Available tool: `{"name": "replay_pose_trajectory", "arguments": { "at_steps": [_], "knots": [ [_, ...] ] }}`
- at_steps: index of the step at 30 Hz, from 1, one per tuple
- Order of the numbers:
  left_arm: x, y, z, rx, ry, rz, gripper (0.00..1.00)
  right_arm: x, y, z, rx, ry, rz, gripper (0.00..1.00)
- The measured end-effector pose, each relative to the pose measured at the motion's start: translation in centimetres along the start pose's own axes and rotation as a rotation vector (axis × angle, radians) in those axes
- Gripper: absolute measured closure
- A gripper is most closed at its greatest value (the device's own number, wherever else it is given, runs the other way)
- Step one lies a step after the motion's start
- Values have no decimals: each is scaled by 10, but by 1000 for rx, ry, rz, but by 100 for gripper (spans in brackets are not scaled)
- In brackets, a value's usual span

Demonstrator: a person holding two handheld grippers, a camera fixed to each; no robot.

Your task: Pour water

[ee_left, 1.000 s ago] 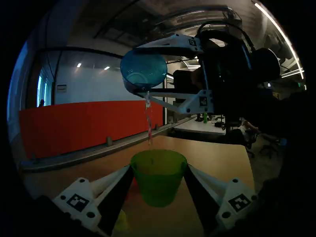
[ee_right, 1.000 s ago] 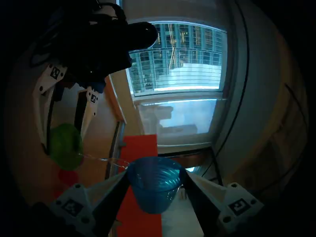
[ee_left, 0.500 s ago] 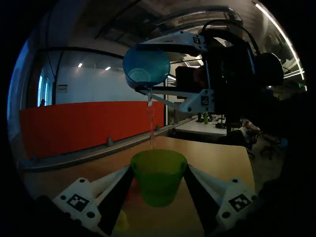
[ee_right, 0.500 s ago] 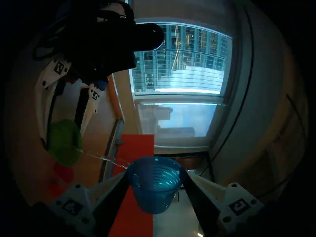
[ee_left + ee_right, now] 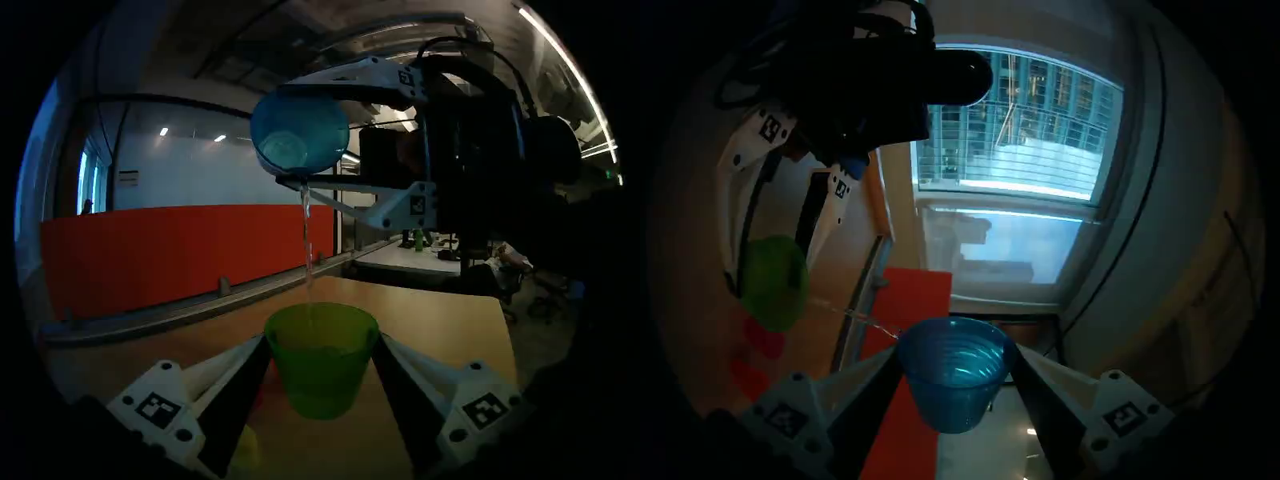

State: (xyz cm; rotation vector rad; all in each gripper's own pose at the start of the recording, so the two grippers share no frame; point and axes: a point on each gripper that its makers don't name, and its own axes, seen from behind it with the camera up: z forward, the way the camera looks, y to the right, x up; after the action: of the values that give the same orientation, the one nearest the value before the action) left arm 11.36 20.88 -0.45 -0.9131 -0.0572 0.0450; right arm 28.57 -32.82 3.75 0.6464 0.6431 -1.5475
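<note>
Left gripper view: green cup (image 5: 322, 360) gripped between fingers (image 5: 228, 384); right gripper view: blue cup (image 5: 954, 372) gripped between fingers (image 5: 1048, 392), water (image 5: 852, 314) streaming.

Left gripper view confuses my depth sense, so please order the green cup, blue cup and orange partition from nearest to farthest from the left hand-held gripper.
1. green cup, bottom centre, in its grip.
2. blue cup, tilted just above, pouring water into it.
3. orange partition, left, beyond the table and its far edge.
</note>
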Motion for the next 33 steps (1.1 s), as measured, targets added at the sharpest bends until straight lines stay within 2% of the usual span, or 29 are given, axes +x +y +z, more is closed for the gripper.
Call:
{"name": "replay_pose_trajectory", "arguments": {
  "at_steps": [6, 21, 26, 33],
  "knots": [
    [1, -1, 1, 1, 5, -4, 14, 5, 0, -1, -6, 0, -40, 8],
    [4, 0, 1, 0, 8, -2, 14, 10, 2, -1, -8, 6, -40, 8],
    [4, 0, 1, 2, 7, 3, 14, 8, 1, -2, -5, 9, 2, 8],
    [6, 0, -1, 4, 8, 6, 14, 3, 0, -6, 7, 16, 140, 8]
  ]
}}
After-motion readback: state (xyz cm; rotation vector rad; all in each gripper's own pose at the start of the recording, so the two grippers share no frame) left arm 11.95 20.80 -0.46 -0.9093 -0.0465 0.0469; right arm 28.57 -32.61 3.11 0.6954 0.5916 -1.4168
